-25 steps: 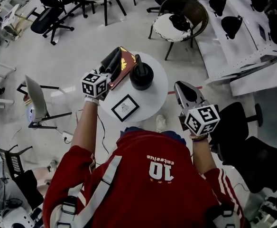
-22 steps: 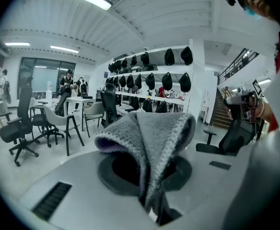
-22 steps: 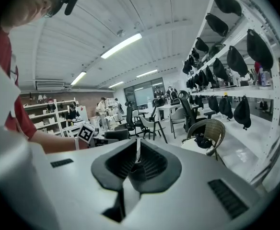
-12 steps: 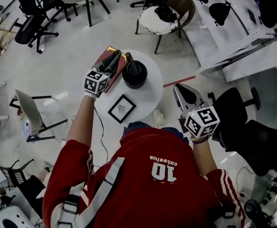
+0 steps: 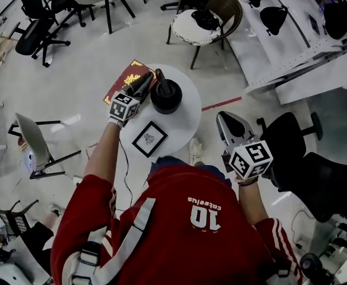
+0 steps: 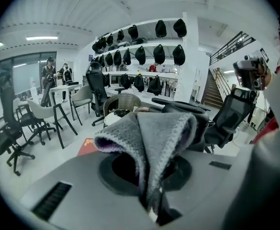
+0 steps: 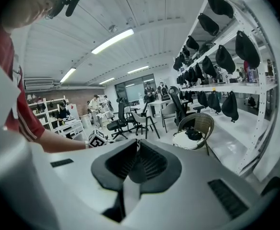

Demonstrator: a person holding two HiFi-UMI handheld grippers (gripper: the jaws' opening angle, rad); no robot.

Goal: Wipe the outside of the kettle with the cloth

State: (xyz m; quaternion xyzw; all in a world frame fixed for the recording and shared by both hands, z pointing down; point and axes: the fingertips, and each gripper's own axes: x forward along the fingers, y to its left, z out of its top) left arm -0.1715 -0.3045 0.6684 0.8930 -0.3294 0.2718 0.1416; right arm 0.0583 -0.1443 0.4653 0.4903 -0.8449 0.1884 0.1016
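The black kettle (image 5: 166,95) stands on the far side of a small round white table (image 5: 188,116). My left gripper (image 5: 147,82) reaches in from the left, its tips right beside the kettle's left side. In the left gripper view it is shut on a folded grey cloth (image 6: 149,138) that drapes over the jaws, and the kettle's dark body (image 6: 201,128) shows just behind the cloth. Whether cloth and kettle touch I cannot tell. My right gripper (image 5: 232,122) hangs off the table's right edge, away from the kettle; its jaws (image 7: 135,155) are shut with nothing in them.
A red book (image 5: 121,81) lies under the left gripper and a black-framed picture (image 5: 149,139) sits on the near part of the table. A wicker chair (image 5: 206,10) stands beyond, a black office chair (image 5: 304,159) to the right, a grey chair (image 5: 34,141) to the left.
The left gripper with the cloth has closed in on the kettle's left side. The right gripper has stayed off to the right of the table.
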